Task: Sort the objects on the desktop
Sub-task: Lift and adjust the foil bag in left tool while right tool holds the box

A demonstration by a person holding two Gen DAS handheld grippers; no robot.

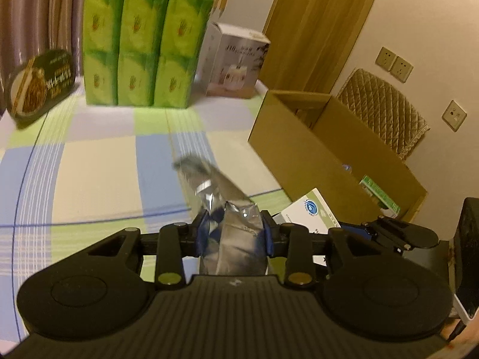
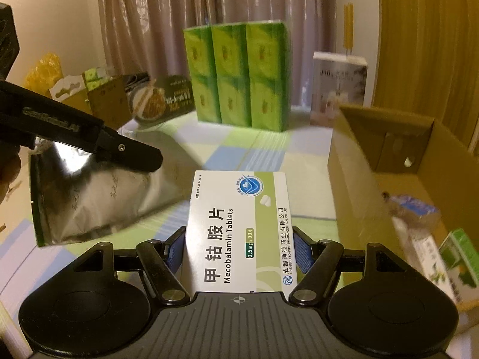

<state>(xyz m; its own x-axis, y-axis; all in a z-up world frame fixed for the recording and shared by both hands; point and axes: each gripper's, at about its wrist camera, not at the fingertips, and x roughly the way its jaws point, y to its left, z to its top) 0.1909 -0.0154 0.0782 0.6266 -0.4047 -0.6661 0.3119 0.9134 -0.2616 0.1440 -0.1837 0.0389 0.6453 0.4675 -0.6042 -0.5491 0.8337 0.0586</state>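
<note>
- L gripper (image 1: 235, 233), bottom centre of left wrist view: blue pads clamped on a silver foil pouch (image 1: 230, 224), which sticks up and away from the jaws, crumpled, top end blurred. In right wrist view the same pouch hangs at left-centre under the L gripper's black finger.
- R gripper (image 2: 239, 254), bottom centre of right wrist view: pads grip a white/green tablet box (image 2: 239, 227) by its 2 long sides, printed face up, label reads "Mecobalamin Tablets".
- Checked tablecloth (image 1: 98, 167) below both, green/blue/cream squares.
- Open cardboard box (image 1: 338, 155) at right, mid-distance; small packs inside, incl. a green/white one (image 2: 461, 257); rest blurred.
- Far end of table: block of green tissue packs (image 1: 143, 51), 3 across, 2 high.
- Dark noodle pack (image 1: 42, 83) to its left, leaning; white carton (image 1: 236, 62) to its right.
- Curtain (image 2: 209, 3) behind.
</note>
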